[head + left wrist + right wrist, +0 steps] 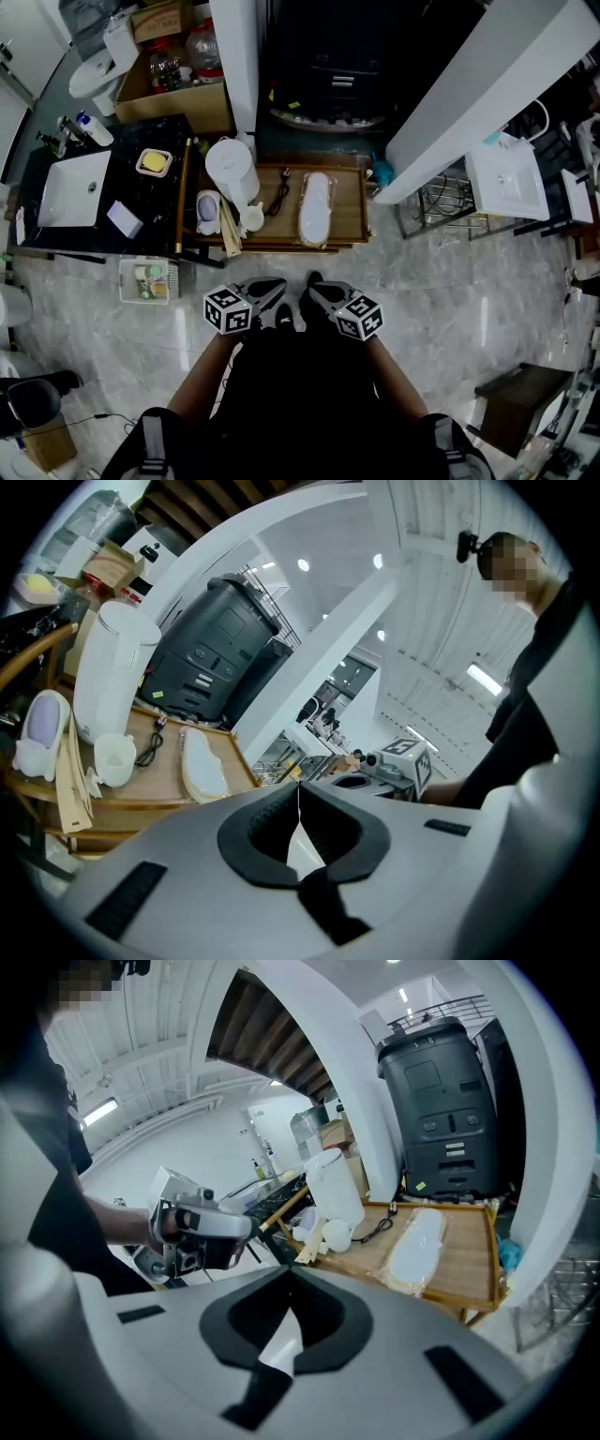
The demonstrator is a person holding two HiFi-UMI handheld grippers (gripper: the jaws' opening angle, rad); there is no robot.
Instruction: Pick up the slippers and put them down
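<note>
The left gripper (272,292) and the right gripper (319,291) sit side by side at lower centre of the head view, over pale marble floor (441,300). Each gripper's fingers are clenched together with nothing between them. The white slippers wrapped in clear plastic (313,208) lie at upper centre on the low wooden tabletop (352,202), well apart from both grippers and right of a tall white cylindrical jug (230,169).

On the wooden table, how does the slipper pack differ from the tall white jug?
The slipper pack lies flat, long and low, while the white jug stands upright as a tall cylinder. The slipper pack is in clear wrap, right of centre. The white jug is unwrapped, near the left end. Both are white and rest on the wooden table.
</note>
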